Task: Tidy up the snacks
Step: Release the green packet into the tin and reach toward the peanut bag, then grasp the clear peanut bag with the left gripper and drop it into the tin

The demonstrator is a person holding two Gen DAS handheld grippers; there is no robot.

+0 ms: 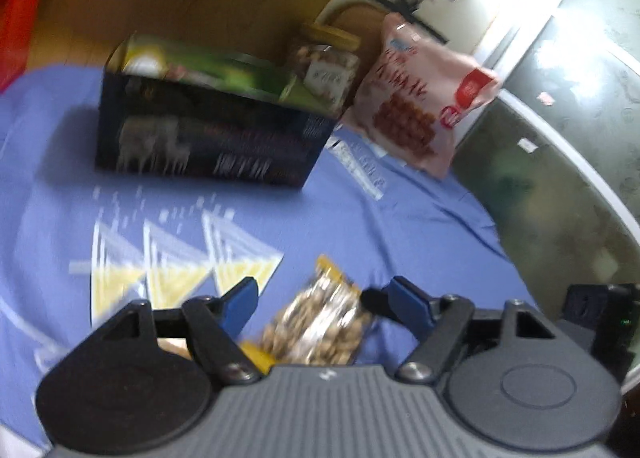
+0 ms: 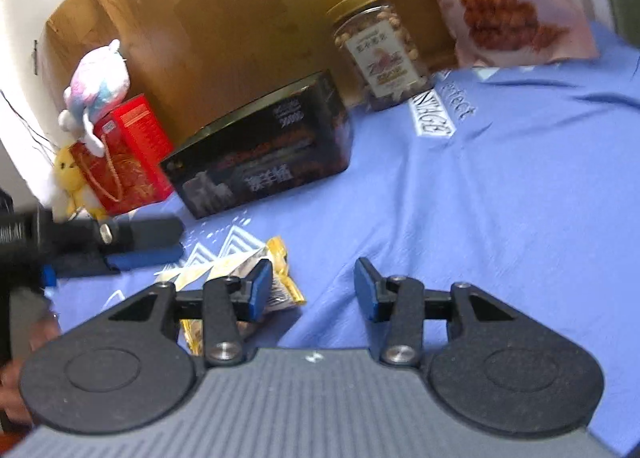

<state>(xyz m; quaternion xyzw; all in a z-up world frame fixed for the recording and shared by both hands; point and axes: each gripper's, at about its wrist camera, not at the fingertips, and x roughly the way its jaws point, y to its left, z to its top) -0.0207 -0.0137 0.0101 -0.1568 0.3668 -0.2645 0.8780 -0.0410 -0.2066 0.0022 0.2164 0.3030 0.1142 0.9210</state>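
A blue printed cloth (image 2: 500, 197) is covering the surface, with a dark box (image 2: 260, 161) sitting toward the back, a pink snack bag (image 2: 508, 5) leaning behind a gold-lidded nut jar (image 2: 380, 53). The small nut packet (image 1: 320, 326) is lying flat between the spread left gripper (image 1: 310, 298) fingers, untouched. The right gripper (image 2: 314, 290) is standing parted, empty, just beside the packet.

Left claw (image 1: 310, 300) and right claw (image 2: 312, 290) both gape, tilted downward.
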